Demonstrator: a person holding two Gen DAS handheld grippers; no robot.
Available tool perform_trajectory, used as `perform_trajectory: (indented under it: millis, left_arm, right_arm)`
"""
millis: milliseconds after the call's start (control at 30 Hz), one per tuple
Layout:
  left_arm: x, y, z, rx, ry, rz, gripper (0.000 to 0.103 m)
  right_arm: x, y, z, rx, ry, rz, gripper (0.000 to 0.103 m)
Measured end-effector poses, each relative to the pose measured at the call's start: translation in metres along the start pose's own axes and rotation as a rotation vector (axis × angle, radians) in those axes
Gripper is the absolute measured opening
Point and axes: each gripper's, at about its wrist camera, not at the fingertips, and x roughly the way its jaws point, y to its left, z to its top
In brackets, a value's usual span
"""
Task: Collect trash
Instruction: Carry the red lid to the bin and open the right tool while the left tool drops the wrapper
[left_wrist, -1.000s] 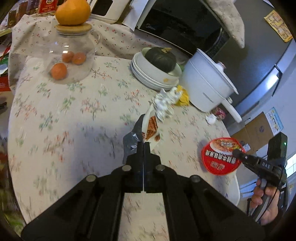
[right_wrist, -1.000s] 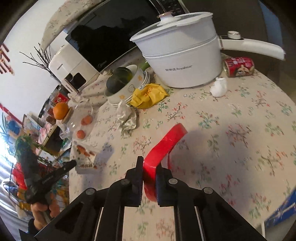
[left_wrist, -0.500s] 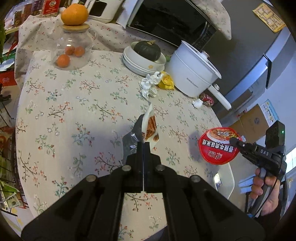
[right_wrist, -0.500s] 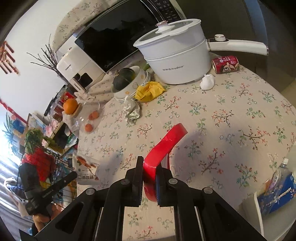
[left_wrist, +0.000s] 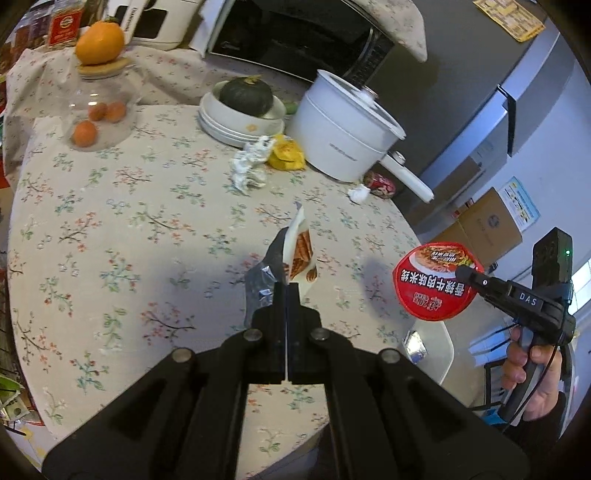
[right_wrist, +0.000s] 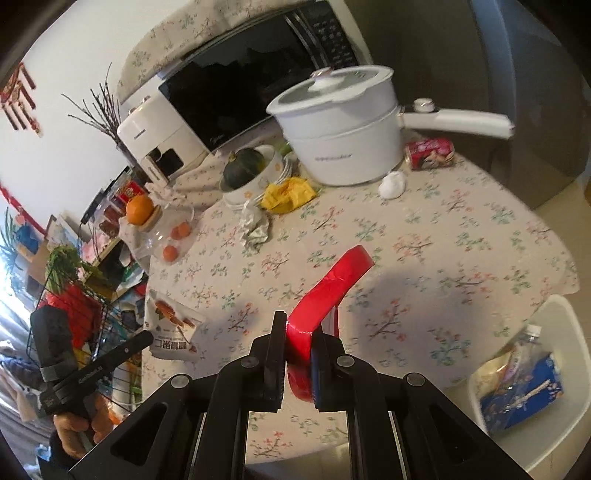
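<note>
Your left gripper (left_wrist: 286, 291) has its jaws clamped together on a white-and-silver foil snack wrapper (left_wrist: 295, 251), held above the floral tablecloth (left_wrist: 129, 229). Your right gripper (right_wrist: 297, 343) is clamped on a round red noodle-cup lid (right_wrist: 325, 291), near the white plastic trash bin (right_wrist: 554, 321) beside the table.
</note>
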Motion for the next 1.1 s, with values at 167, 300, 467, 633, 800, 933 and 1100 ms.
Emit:
perform_trajectory:
  millis: [167, 300, 467, 633, 800, 933, 1100]
  left_arm:
    - [0.007, -0.024, -0.004, 0.044, 0.018, -0.016, 0.0]
    - [0.014, -0.046, -0.008, 0.097, 0.031, -0.029, 0.0]
    - [0.026, -0.072, -0.014, 0.136, 0.058, -0.055, 0.0]
    - [0.037, -0.102, -0.02, 0.173, 0.079, -0.083, 0.0]
    - [0.05, -0.13, -0.029, 0.229, 0.1, -0.096, 0.0]
    - [0.062, -0.15, -0.037, 0.27, 0.126, -0.099, 0.0]
    - [0.077, -0.172, -0.046, 0.295, 0.162, -0.121, 0.0]
  right_arm:
    - [-0.024, -0.027, -0.003, 0.027, -0.019, -0.055, 0.011]
    - [-0.042, -0.054, -0.009, 0.05, -0.026, -0.107, 0.011]
    - [-0.066, -0.096, -0.017, 0.122, -0.028, -0.168, 0.011]
    - [-0.085, -0.136, -0.025, 0.189, -0.031, -0.22, 0.011]
    - [-0.093, -0.167, -0.036, 0.237, -0.011, -0.246, 0.011]
    - [-0.095, -0.186, -0.044, 0.269, 0.003, -0.253, 0.011]
    - [-0.099, -0.209, -0.053, 0.301, 0.026, -0.274, 0.011]
